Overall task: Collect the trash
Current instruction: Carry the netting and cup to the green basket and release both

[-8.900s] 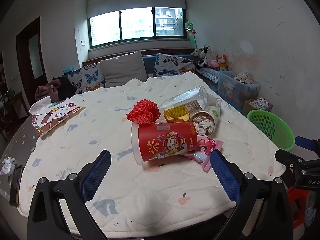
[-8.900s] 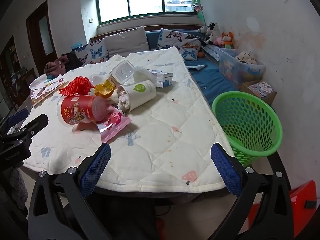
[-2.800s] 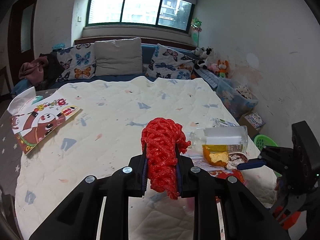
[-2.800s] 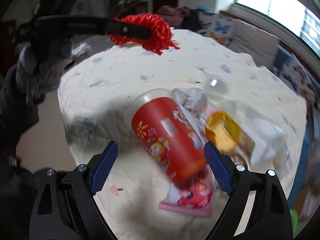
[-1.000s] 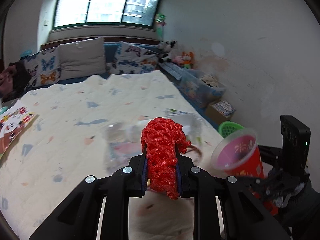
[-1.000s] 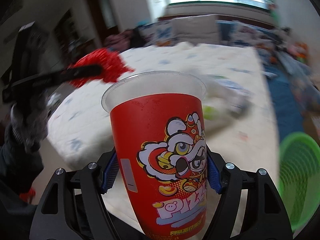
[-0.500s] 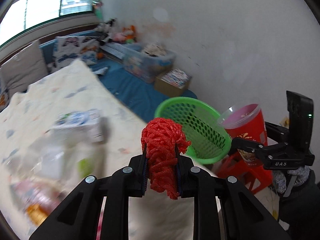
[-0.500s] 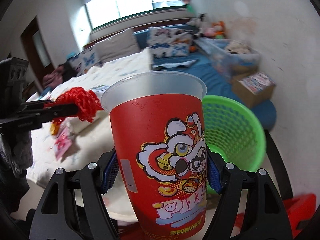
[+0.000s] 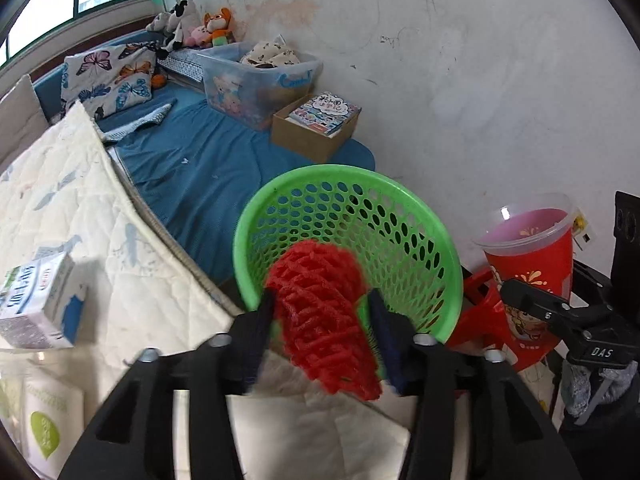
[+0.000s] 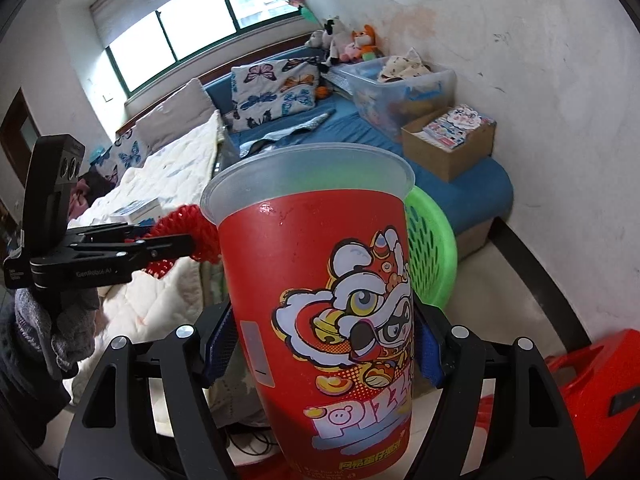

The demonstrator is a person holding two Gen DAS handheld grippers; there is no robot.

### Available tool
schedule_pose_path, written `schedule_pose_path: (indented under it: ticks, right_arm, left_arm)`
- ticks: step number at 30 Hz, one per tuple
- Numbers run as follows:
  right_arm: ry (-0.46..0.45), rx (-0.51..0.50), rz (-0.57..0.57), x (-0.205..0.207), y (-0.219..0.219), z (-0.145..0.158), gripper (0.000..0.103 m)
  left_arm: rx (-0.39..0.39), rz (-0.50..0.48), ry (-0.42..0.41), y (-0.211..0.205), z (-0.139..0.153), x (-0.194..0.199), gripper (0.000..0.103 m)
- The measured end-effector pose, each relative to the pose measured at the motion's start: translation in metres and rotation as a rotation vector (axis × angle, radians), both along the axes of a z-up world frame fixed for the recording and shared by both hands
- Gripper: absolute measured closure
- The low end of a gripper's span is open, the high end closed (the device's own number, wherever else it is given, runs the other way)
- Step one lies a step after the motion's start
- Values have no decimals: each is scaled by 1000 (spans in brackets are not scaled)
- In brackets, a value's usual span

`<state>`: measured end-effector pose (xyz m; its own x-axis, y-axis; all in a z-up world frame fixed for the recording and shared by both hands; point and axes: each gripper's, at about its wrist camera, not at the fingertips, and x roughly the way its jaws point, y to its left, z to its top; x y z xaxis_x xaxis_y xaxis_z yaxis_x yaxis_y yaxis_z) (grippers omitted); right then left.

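Quilted cream cloth covers the table (image 9: 92, 240) on the left, where a small carton (image 9: 36, 300) lies. Left claw (image 9: 320, 320) is opening, red foam net (image 9: 324, 316) between its jaws, over the green basket (image 9: 420, 216). Right claw (image 10: 322, 344) pinches the red cup (image 10: 320, 280) beside the basket.

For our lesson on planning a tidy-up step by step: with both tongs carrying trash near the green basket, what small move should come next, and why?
Probably let the left tongs finish opening: the red foam net between their opening jaws hangs over the green basket and should fall in. The right tongs grip the red cup, so it goes next.
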<state>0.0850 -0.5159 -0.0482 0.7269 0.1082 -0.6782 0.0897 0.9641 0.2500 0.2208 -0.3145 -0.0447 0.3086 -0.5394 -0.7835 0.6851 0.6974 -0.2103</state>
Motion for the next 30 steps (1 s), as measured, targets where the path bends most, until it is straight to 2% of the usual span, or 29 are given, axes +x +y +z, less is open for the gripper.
schedule_pose_path:
  ticks: [3, 5, 11, 16, 23, 30]
  right_arm:
    - [2, 9, -8, 4, -6, -3, 30]
    - [3, 7, -13, 8, -8, -3, 30]
    - [12, 21, -9, 22, -8, -8, 30]
    - [37, 12, -5, 44, -2, -16, 30]
    - [110, -32, -2, 81, 11, -47, 31]
    - [224, -9, 39, 95, 22, -83, 30]
  left_arm:
    - [-14, -1, 4, 3, 0, -1, 47]
    - [-18, 4, 2, 6, -1, -1, 40]
    - [-43, 41, 6, 27, 7, -1, 40]
    - [-66, 66, -23, 54, 19, -12, 39]
    - [-88, 119, -64, 106, 35, -36, 37]
    - [-99, 213, -97, 163, 44, -49, 37]
